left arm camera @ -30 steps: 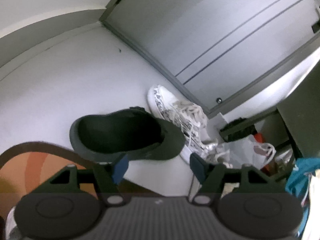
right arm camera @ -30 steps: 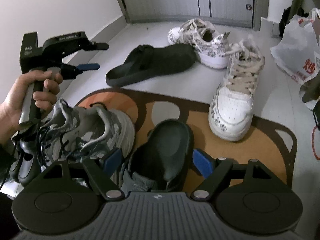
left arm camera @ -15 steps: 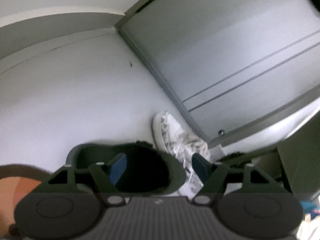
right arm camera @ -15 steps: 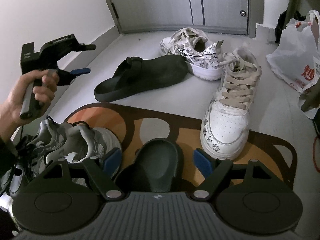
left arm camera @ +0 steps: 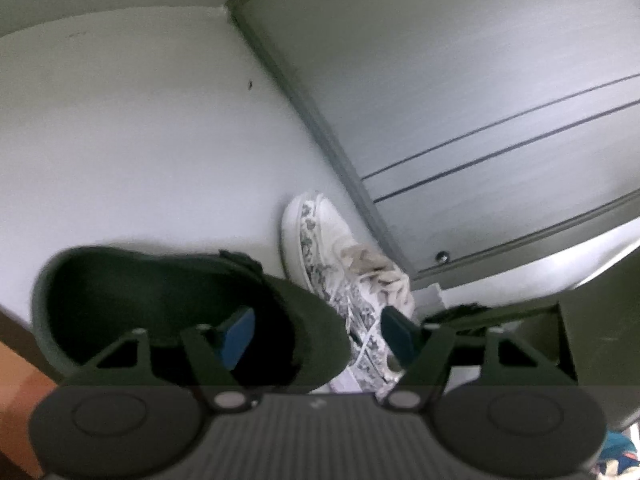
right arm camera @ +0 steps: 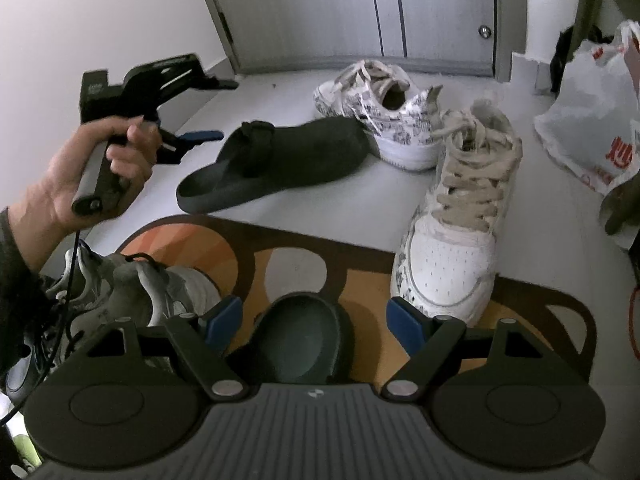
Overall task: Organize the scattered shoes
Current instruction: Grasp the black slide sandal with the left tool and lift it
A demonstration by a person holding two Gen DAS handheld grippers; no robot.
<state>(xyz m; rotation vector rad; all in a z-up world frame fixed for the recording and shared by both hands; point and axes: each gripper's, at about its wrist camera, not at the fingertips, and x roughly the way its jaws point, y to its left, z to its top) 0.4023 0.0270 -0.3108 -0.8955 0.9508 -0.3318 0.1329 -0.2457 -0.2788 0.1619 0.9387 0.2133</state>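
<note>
A black slipper (left arm camera: 160, 300) (right arm camera: 288, 160) lies on the pale floor beside a white patterned sneaker (left arm camera: 340, 264) (right arm camera: 384, 120). My left gripper (left arm camera: 316, 334) hovers close over the slipper's toe end, jaws closing; its left finger (left arm camera: 236, 336) shows against the slipper's opening and the pads do not press on it. A hand holds that left gripper (right arm camera: 218, 110) left of the slipper in the right wrist view. My right gripper (right arm camera: 314, 318) is open, with the matching black slipper (right arm camera: 300, 336) resting on the mat (right arm camera: 360, 276) between its fingers, untouched.
A second white sneaker (right arm camera: 460, 232) stands half on the mat's far edge. Grey sneakers (right arm camera: 132, 292) sit at the mat's left. A plastic bag (right arm camera: 592, 128) lies at the right. A grey door (right arm camera: 420, 8) and wall close off the back.
The left gripper has come down and in over the floor slipper while rolling, and its jaws have narrowed. The slipper on the mat shows smaller between the right fingers.
</note>
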